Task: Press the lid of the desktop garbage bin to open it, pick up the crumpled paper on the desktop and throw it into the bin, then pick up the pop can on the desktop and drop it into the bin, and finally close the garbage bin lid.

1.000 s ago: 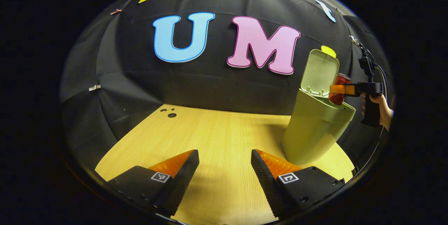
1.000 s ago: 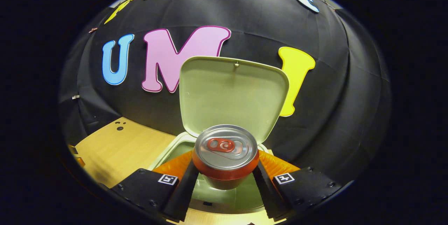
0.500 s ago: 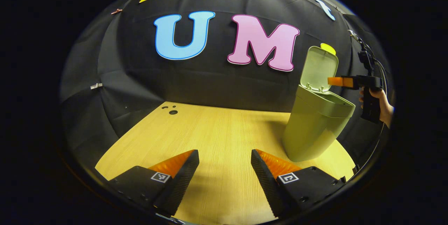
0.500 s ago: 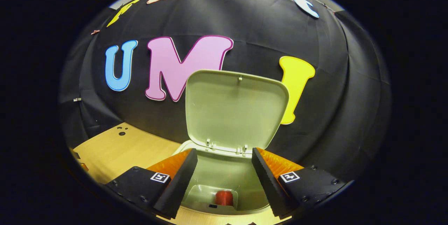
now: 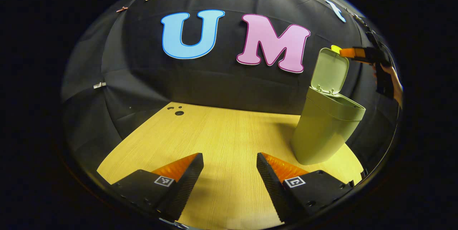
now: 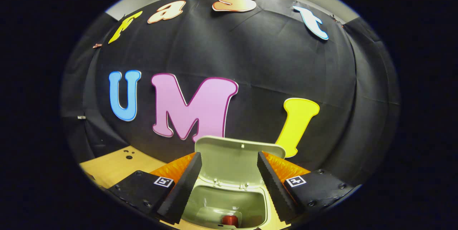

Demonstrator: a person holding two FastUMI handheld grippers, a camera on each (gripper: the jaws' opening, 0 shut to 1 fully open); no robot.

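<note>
Closing the lid remains, judging by the pop can (image 6: 229,220) lying in the garbage bin (image 5: 323,133) | right tongs (image 6: 227,181) spread, empty, above the upright lid (image 6: 234,158), lower centre of frame | left tongs (image 5: 229,178) spread over the desk (image 5: 222,133), well apart | right nearer.

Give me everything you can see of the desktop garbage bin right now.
The garbage bin is a pale green, plastic-looking tub that widens toward its rim, standing upright on the wooden desktop near its right edge, close to the black cloth wall. Its hinged lid stands open, tilted back on two small hinges. In the right gripper view, a red pop can lies at the bottom inside. The right tool hovers open by the lid's top edge; I cannot tell if it touches.
</note>
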